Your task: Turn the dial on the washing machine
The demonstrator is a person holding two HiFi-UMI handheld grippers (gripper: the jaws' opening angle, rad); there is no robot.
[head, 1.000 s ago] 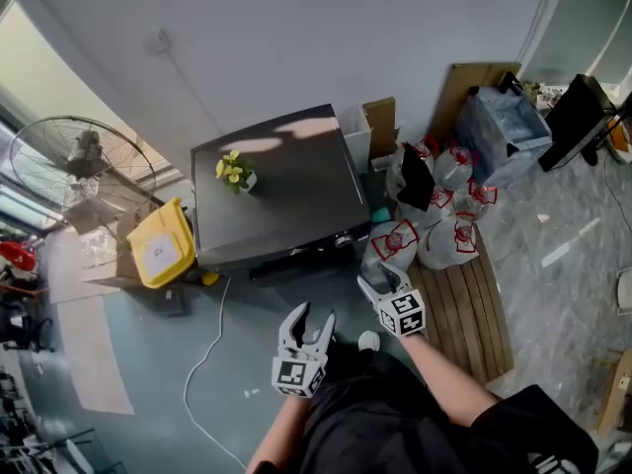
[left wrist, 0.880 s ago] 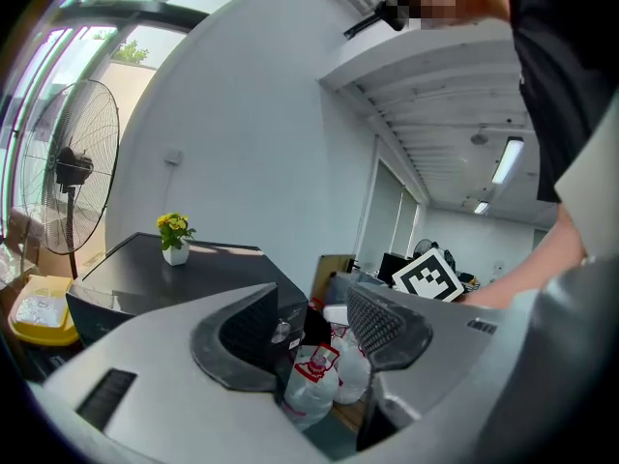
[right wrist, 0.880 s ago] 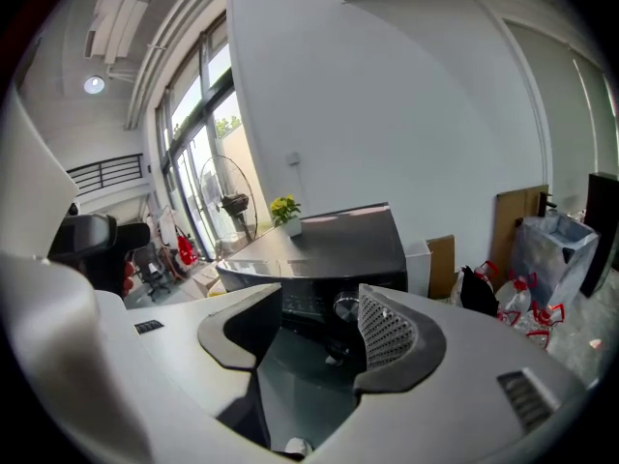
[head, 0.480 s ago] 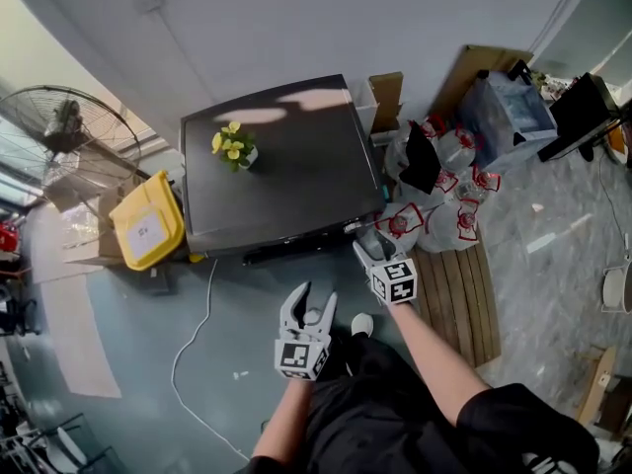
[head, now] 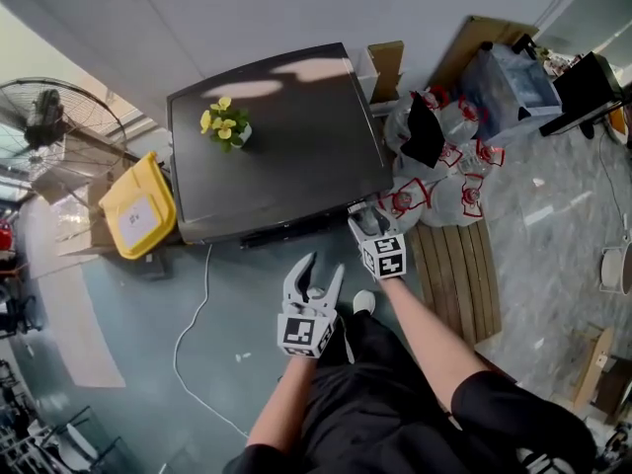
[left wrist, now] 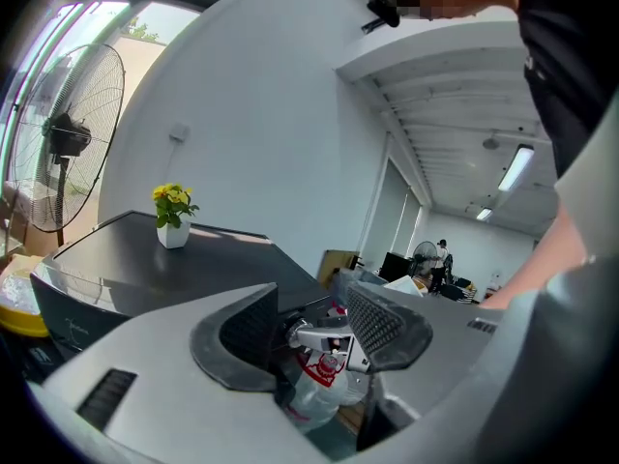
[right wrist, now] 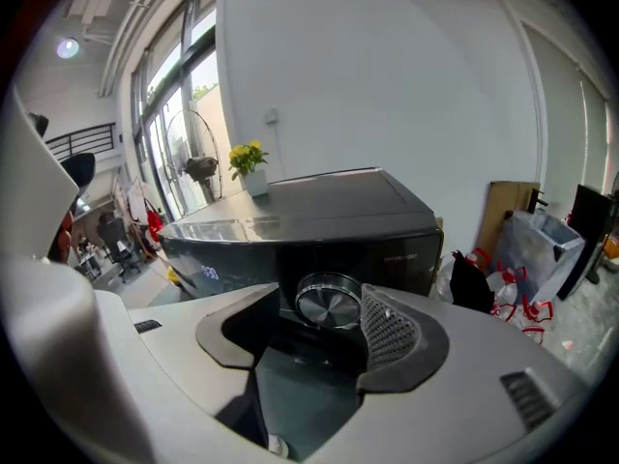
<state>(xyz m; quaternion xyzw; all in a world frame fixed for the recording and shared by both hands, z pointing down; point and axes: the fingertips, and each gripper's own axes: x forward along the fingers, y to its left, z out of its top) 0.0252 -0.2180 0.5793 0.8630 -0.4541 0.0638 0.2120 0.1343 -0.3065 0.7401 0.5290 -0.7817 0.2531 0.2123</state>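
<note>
head view, machine: dark grey flat-topped washing machine (head: 276, 146) at far centre; right gripper (head: 363, 221) at its near right corner; left gripper (head: 318, 276) hangs nearer, apart from it.
left gripper view, jaws: spread, nothing gripped.
right gripper view, dial: round brushed-metal dial (right wrist: 329, 300) at the front panel's right end, framed between the opening jaws, pads not touching.
dial axis: horizontal; face points near, at the gripper.
step: approach, judged.
next: advance, close on the rim, twist.

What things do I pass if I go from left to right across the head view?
fan → yellow bin → yellow flowers → white bags
</note>
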